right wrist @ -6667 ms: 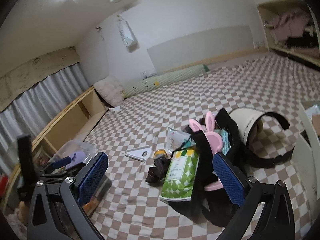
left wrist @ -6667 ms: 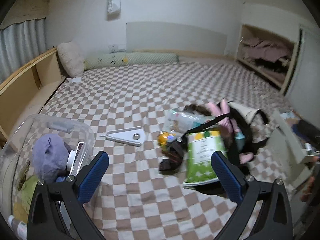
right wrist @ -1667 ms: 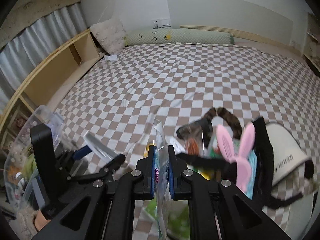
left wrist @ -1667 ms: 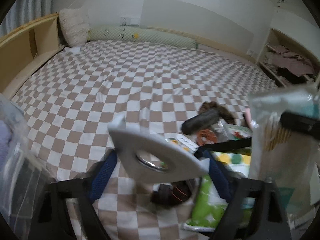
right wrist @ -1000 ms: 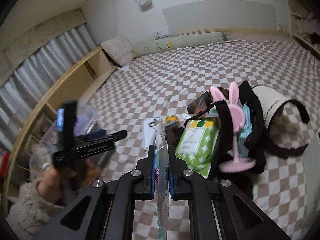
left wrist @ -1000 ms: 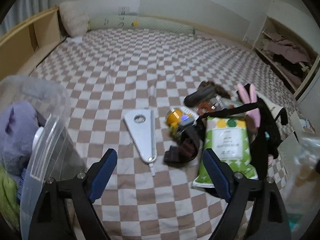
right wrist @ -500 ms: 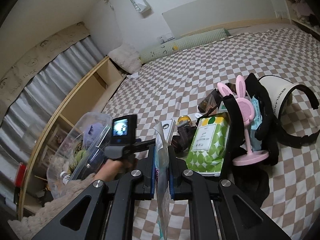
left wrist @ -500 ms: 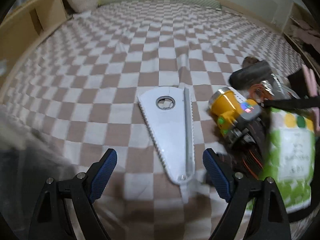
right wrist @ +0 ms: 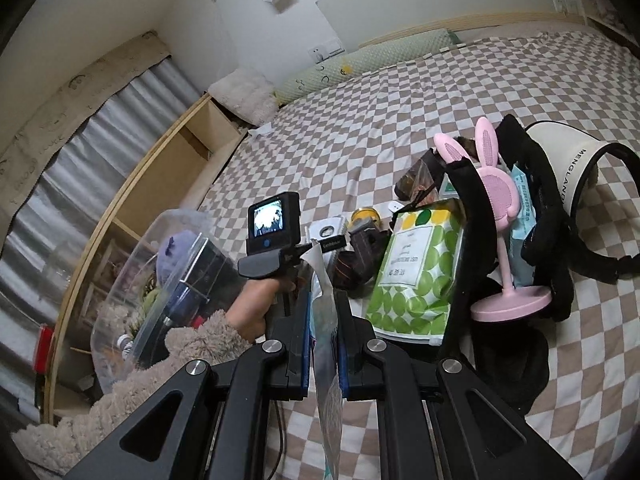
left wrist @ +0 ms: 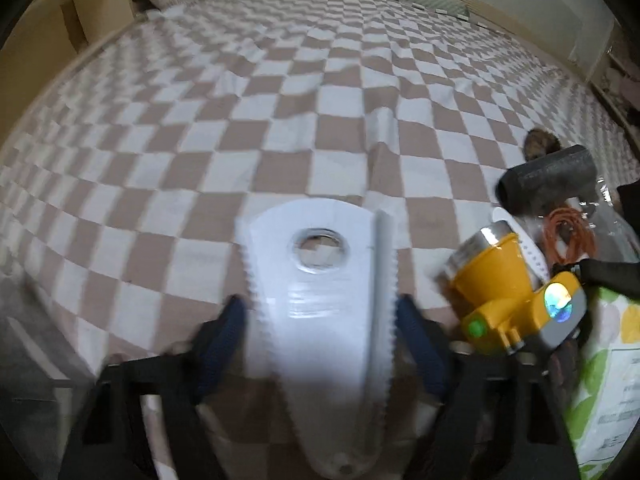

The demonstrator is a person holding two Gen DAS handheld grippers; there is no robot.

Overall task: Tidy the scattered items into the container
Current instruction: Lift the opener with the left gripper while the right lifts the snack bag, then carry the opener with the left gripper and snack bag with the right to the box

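We close the left gripper [left wrist: 320,336] on the white opener [left wrist: 320,300] lying on the bed [left wrist: 280,120], pads nearly touching its toothed edges, while the right gripper [right wrist: 323,312] pinches a clear packet [right wrist: 326,344]; next, lift both into the bin [right wrist: 160,280].

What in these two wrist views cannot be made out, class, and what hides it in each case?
- Left wrist view: whether the closing left gripper already touches the white serrated tool; motion blur.
- Right wrist view: what the clear packet in the right gripper contains; seen edge-on.
- Right wrist view: the clear container's contents; glare and the fuzzy sleeve.
- Left wrist view: green-dotted pouch; cut off by the frame edge.
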